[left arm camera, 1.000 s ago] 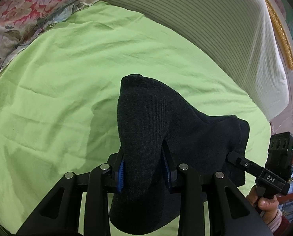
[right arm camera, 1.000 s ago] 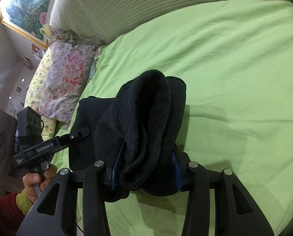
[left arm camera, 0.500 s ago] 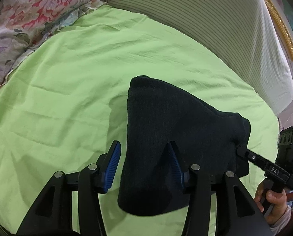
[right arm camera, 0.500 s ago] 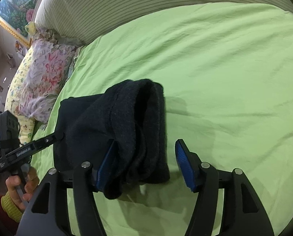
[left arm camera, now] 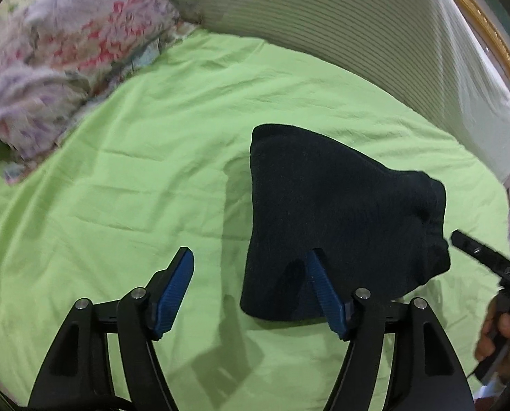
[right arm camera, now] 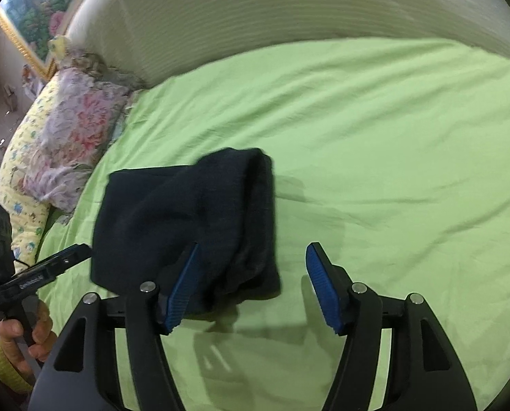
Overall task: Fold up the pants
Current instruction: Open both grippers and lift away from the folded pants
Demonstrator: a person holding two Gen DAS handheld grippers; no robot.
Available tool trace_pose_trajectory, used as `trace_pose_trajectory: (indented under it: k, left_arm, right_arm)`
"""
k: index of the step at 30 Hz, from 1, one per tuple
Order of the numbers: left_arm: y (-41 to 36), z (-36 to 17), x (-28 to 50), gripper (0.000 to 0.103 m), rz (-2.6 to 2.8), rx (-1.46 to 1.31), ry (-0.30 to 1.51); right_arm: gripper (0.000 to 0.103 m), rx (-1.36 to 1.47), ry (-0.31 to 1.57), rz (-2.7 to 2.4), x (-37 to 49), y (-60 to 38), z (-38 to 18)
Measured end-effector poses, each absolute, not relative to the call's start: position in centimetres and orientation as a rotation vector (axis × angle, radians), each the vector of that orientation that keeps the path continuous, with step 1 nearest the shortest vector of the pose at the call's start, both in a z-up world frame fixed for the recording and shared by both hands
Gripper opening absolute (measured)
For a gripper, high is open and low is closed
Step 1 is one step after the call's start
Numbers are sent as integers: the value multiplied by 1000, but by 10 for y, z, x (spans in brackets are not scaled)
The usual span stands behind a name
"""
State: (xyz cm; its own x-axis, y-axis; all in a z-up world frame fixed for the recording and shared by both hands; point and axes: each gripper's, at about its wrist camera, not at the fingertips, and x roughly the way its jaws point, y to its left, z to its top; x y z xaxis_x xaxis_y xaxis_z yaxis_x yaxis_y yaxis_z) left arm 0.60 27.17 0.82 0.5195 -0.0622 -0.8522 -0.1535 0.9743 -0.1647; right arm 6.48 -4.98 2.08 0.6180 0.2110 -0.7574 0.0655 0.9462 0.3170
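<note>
- Pants (left arm camera: 334, 219) lie as a dark folded bundle on the green sheet of the bed (left arm camera: 124, 185), well short of the striped headboard (left arm camera: 340, 34) and apart from the floral pillow (left arm camera: 59, 54).
- Left gripper (left arm camera: 250, 270) stands wide; its jaws have just been opening, and no fabric is pinched. Its right finger overlaps the bundle's near left edge in the left wrist view, while the left finger is over bare sheet.
- Right gripper (right arm camera: 253, 267) is likewise wide and holds nothing. Its jaws opened moments ago. Its left finger sits in front of the bundle's near right edge, and its right finger is over bare sheet.
- From the left hand the bundle lies ahead and to the right; from the right hand it lies ahead and to the left, so the pants (right arm camera: 186, 226) sit between the two hands.
- Bundle's long axis appears to run from one gripper to the other, with neither clearly nearer.
- Judging by the compact stack, the fold looks nearly or fully done; any tidy-up would mean reaching inward.
</note>
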Motion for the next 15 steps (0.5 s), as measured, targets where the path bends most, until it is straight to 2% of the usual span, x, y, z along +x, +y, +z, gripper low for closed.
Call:
trace_pose_trajectory:
  k: [4,10,15]
  left_arm:
    - [260,18,-6,75,72,-159,988]
    - [251,28,-22,80,87,-153,923]
    - [248,34,-31,81,115,-157,871]
  right_arm:
    - [77,283,824,112,48,-28,36]
    - [88,167,730,114,26,6,45]
    - [91,70,707,97,19,24,39]
